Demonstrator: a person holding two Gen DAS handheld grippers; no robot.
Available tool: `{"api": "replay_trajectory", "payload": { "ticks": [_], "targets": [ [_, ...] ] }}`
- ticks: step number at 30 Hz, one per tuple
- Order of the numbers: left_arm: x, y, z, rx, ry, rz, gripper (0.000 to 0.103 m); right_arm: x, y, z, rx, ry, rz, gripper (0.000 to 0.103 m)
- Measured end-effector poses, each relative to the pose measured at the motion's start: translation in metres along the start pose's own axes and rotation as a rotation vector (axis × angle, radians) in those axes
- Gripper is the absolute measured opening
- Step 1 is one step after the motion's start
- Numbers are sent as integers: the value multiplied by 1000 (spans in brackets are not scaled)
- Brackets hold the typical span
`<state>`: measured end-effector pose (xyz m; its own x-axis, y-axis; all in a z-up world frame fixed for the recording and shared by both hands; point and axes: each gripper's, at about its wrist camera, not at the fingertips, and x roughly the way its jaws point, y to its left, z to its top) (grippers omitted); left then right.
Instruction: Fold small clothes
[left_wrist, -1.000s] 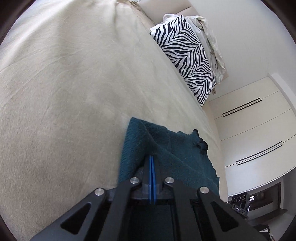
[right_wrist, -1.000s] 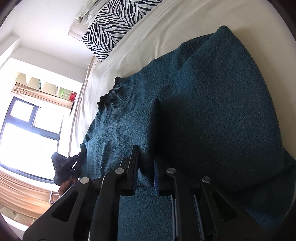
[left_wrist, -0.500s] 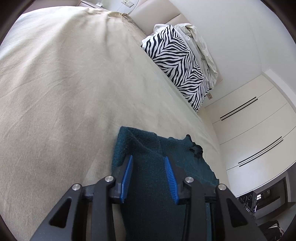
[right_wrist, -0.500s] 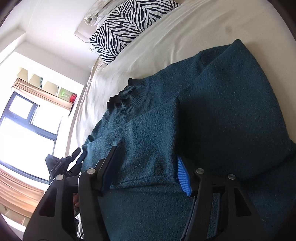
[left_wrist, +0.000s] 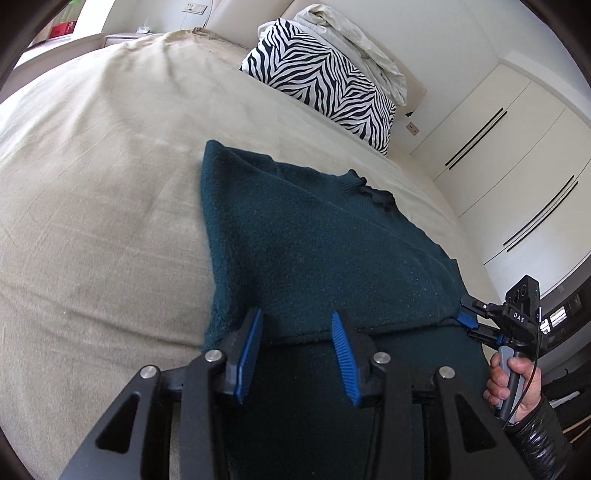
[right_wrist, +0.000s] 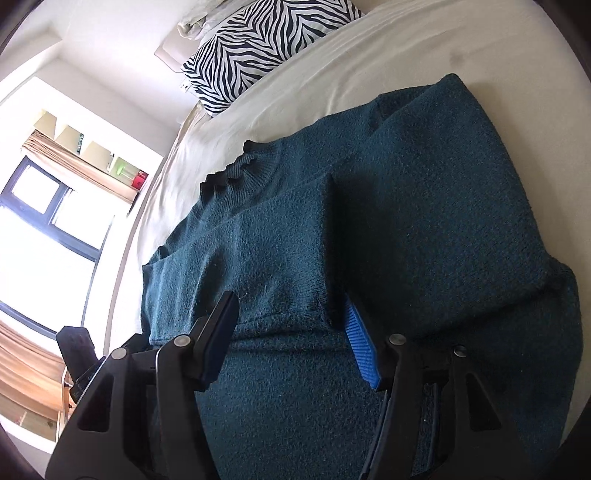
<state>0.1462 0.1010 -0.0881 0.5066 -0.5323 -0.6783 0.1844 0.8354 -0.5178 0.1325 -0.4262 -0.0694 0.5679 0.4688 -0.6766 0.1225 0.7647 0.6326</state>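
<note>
Dark teal knitted sweater (left_wrist: 314, 251) lying on the beige bed (left_wrist: 92, 184), sleeves folded over its body, left gripper (left_wrist: 295, 343) and right gripper (right_wrist: 291, 332) above the folded edge, jaws apart, holding nothing, zebra pillow (left_wrist: 325, 81) near the headboard

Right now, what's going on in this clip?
A person with a handheld gripper in each hand is folding a dark teal sweater on a beige bed. Both sleeves are folded in over the body, collar toward the zebra-print pillow. The left gripper and the right gripper are both open just above the folded sleeve ends, holding nothing. The lower half is not yet folded up.
</note>
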Motion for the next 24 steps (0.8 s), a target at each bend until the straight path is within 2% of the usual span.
{"api": "replay_trajectory", "payload": {
  "ticks": [3, 6, 8, 13, 15, 21, 24],
  "targets": [
    [-23, -2, -12, -4, 3, 28, 45, -26, -2, -6, 36, -34, -2, 57],
    [-55, -5, -37, -12, -20, 27, 56, -56, -5, -18, 31, -55, 9, 57],
    [-74, -4, -62, -39, -8, 12, 62, -72, -9, -31, 30, -56, 18, 57],
    [-104, 3, -134, -121, 84, -16, 61, -103, -20, -81, 25, -18, 46, 57],
    [-118, 1, -156, -129, 92, -20, 58, -113, -29, -102, 37, -1, 46, 57],
    [-141, -9, -194, -165, 182, -21, 55, -151, -53, -146, 68, 12, 22, 57],
    [-140, -13, -208, -161, 241, -18, 48, -175, -62, -158, 66, 13, -7, 57]
  ]
}}
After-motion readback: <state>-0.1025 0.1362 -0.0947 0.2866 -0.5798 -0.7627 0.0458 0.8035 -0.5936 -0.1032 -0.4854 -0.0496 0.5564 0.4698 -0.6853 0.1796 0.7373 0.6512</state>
